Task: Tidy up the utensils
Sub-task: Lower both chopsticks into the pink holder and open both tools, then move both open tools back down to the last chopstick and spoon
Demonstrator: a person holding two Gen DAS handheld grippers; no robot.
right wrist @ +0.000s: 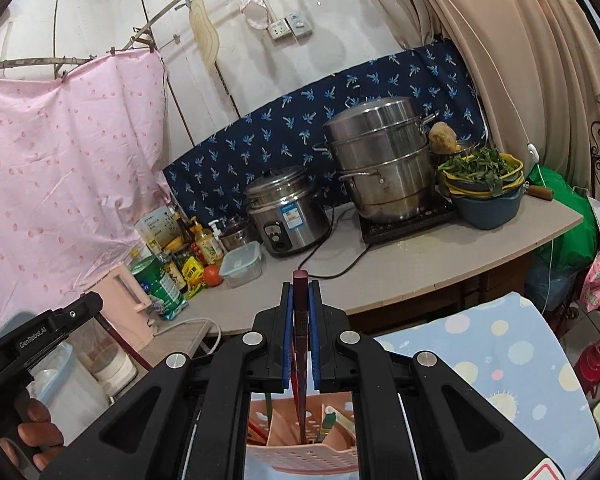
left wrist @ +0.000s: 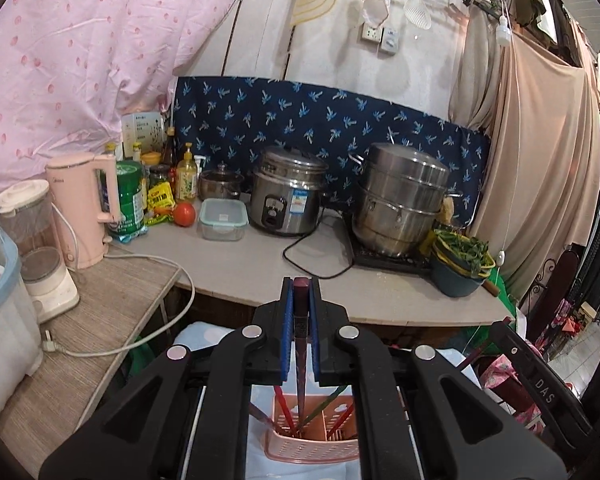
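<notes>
Above pink basket [left wrist: 312,436]: two clamped chopsticks [left wrist: 301,312], prob.

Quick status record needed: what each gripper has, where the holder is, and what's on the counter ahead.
left gripper: shut on a dark red chopstick
right gripper: shut on a dark red chopstick
utensil holder: pink, perforated, below both grippers, already holding several chopsticks
holder support: pale blue dotted cloth
counter ahead: rice cooker, stacked steel steamer, pink kettle
</notes>
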